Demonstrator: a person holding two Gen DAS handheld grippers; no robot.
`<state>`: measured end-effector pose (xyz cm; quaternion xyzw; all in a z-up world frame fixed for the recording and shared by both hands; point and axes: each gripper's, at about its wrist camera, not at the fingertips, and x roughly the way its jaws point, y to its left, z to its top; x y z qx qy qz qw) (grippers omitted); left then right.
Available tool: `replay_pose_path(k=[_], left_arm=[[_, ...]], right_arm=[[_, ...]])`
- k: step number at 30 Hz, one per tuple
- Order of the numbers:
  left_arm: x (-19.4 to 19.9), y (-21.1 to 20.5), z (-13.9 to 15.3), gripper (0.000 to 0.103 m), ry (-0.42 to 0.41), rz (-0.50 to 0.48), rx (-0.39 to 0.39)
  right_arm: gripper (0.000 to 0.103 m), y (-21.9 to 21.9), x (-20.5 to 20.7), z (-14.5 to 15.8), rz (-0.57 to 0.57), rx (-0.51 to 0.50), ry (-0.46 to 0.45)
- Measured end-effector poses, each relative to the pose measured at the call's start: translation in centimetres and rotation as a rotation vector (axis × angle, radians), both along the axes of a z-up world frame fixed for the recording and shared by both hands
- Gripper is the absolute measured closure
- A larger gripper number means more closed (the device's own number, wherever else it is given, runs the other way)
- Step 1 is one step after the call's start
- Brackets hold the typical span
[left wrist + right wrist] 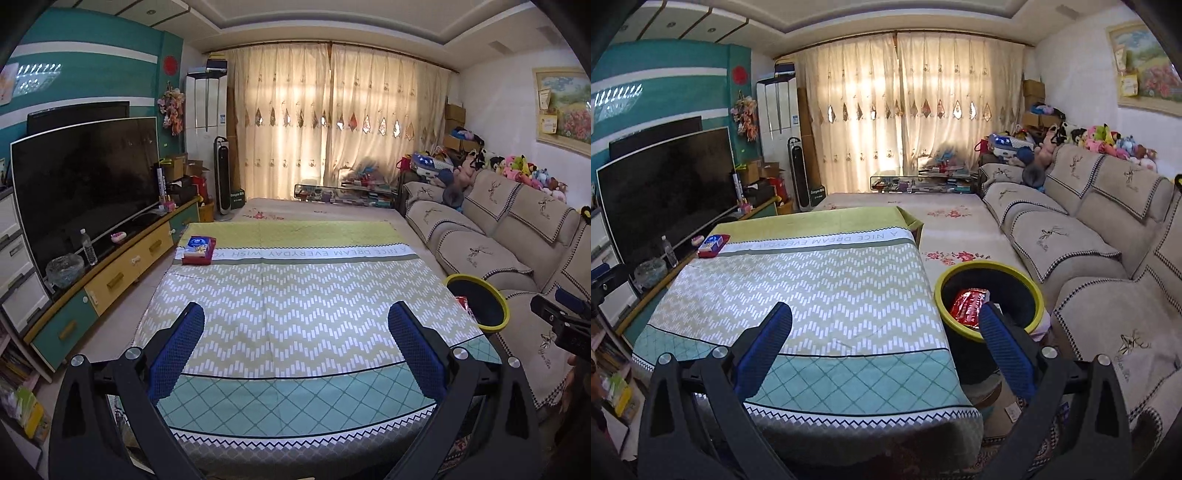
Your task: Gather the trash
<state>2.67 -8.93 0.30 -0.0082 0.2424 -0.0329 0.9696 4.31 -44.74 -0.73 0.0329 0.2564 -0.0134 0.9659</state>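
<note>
Trash, here a crumpled red foil wrapper [969, 305], lies inside the round black bin with a yellow-green rim [1036, 291], which stands on the floor between the desk and the beige sofa with embroidered covers [1108, 266]. In the left wrist view only a sliver of the red wrapper shows at the bin's near edge.

Nearest the cameras, the left tool [295, 325] hangs over the near end of the desk with its blue-padded fingers [177, 347] spread wide and nothing between them. The right tool [884, 325] is likewise wide and empty, straddling the desk's right edge, with its right finger in front of the bin's rim.

The desk itself, covered by a cloth patterned in teal diamonds and pale chevrons [798, 288], is bare of loose litter across its near and middle parts. At its far left corner sits a red box with a blue and white packet on top [197, 250]; whether that counts as trash I cannot tell.

Judging by this, the collecting looks mostly or wholly done: the one clear piece of rubbish is already binned, both tools are free, and at most the far-corner box remains to be dealt with.
</note>
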Motion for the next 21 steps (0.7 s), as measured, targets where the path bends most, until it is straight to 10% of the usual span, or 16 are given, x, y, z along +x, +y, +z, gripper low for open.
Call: replay_pose_path(k=[21], left_arm=[[-1.0, 0.7, -0.4, 0.005, 0.009, 0.025, -0.019]], right_arm=[[0.007, -0.5, -0.5, -0.2, -0.028, 0.034, 0.004]])
